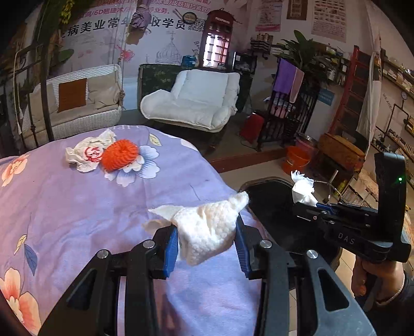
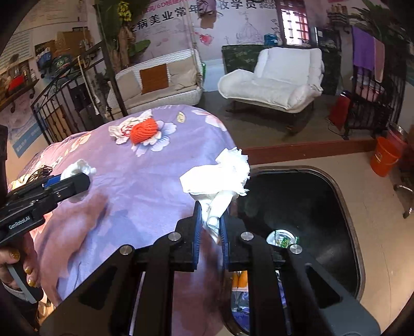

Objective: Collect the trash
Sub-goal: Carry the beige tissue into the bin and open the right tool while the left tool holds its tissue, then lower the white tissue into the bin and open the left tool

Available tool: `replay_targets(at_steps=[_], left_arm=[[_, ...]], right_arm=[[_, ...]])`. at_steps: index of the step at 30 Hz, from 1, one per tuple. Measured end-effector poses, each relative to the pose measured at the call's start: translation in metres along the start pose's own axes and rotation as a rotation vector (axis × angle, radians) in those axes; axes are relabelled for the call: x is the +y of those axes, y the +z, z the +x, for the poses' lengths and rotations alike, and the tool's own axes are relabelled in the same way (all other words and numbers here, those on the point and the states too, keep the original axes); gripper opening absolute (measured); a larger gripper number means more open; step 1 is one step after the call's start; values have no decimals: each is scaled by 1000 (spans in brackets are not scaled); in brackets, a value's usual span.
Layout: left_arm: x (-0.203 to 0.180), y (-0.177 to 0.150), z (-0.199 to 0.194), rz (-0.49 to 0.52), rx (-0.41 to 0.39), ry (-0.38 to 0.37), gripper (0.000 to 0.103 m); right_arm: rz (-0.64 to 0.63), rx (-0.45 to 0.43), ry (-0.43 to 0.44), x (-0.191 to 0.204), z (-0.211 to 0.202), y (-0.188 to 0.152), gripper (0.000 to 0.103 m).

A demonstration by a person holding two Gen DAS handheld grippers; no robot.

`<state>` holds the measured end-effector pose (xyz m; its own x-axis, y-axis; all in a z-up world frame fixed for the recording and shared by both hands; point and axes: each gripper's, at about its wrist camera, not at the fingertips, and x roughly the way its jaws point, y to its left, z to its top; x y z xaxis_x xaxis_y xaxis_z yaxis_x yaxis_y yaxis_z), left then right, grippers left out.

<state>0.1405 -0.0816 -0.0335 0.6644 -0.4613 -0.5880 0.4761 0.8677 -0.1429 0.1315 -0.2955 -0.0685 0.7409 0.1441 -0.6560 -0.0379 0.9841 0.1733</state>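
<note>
your right gripper (image 2: 210, 227) hid the bin (image 2: 336, 232) floor; wall poster (image 1: 124, 23) text was cut off, too blurred to read.

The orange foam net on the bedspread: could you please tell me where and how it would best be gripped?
Probably across the domed top of the orange foam net, coming from above: it sits as a soft ribbed mound. Keep to its right side, since its left edge touches the crumpled printed paper.

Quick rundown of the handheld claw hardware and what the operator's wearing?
Both claws are black angular linkages with silver pivot bolts and blue ribbed pads. The right one's body reads "DAS" and shows a green LED; the left one's reads "GenRobot.AI". Gold glitter nail polish, dark sleeves, a thin bracelet on the right wrist.
</note>
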Motion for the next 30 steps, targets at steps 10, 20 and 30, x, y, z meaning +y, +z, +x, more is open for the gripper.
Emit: replay_targets(at_steps=[10, 20, 30], left_arm=[[-37, -3, 16, 53, 21, -59, 38], [-63, -3, 33, 89, 54, -104, 38], [-106, -1, 62, 161, 102, -180, 38]], right_arm=[[131, 86, -143, -55, 18, -26, 40], [192, 41, -205, -80, 5, -38, 71], [225, -36, -298, -103, -21, -33, 78]])
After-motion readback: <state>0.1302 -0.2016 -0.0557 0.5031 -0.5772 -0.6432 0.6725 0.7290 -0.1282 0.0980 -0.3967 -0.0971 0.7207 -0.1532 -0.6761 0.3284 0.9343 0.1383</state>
